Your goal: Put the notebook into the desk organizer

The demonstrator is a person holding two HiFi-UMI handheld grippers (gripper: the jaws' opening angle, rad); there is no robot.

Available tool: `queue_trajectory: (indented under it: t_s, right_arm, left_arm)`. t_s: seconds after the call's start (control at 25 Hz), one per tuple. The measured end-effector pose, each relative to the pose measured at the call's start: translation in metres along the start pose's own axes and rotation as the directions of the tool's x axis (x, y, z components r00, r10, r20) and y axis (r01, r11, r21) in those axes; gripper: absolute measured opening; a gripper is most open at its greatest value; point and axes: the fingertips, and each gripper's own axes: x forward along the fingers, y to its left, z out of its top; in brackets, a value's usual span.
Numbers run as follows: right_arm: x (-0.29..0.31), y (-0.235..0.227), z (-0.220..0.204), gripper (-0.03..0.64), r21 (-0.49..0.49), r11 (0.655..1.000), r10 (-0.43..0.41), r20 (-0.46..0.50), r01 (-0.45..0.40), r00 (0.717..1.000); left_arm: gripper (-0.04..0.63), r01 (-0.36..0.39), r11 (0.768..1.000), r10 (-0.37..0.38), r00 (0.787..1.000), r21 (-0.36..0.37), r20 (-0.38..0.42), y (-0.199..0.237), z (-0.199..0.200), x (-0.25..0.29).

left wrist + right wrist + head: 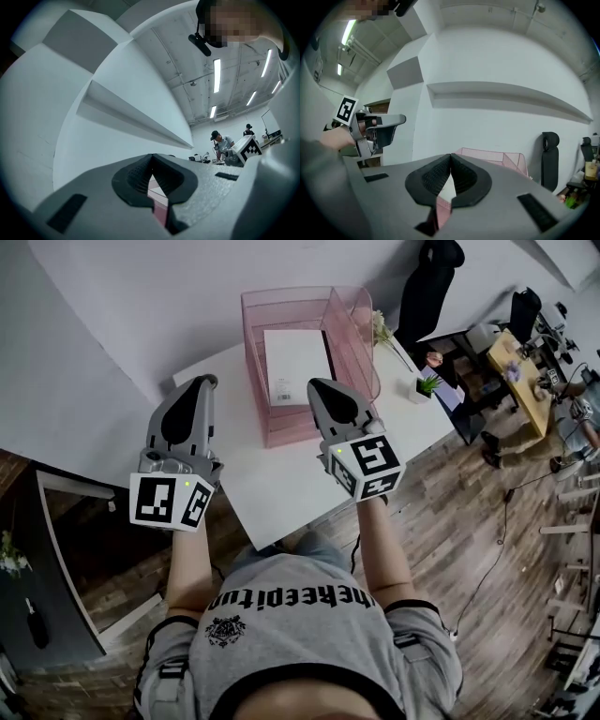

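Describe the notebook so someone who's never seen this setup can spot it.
Find the white table; at its far side stands a pink mesh desk organizer. The notebook is the plain white rectangle inside it, the only white thing within those pink walls.

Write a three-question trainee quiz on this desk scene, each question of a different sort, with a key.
1. True or false: the white notebook lies inside the desk organizer.
2. Multiple choice: the right gripper is A) shut on the notebook, B) shut with nothing between its fingers, C) wide open.
3. Fill in: the desk organizer stands on a white ____.
Key: 1 true; 2 B; 3 table.
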Motion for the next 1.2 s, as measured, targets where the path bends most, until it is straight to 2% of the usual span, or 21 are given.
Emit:
queue_trajectory:
  t_s: [0.52,0.76,1.2]
  right_arm:
    - [-0.056,-0.016,0.041,0.002,-0.008,0.995,-0.099,0.122,0.101,0.988]
    - [-0.094,-0.023,0.062,0.002,0.006,0.988,-0.152,0.193,0.153,0.969]
    - [-0.153,-0.022,0.080,0.002,-0.003,0.979,-0.194,0.273,0.203,0.942]
  left_arm:
    - [0.003,-0.003,1.000,0.003,1.000,-0.006,0.016,-0.034,0.015,0.004]
    - [0.003,0.005,1.000,-0.004,1.000,-0.004,0.029,-0.058,0.026,-0.003]
    - [0.003,0.018,1.000,-0.018,0.999,0.005,0.042,-0.094,0.040,-0.022]
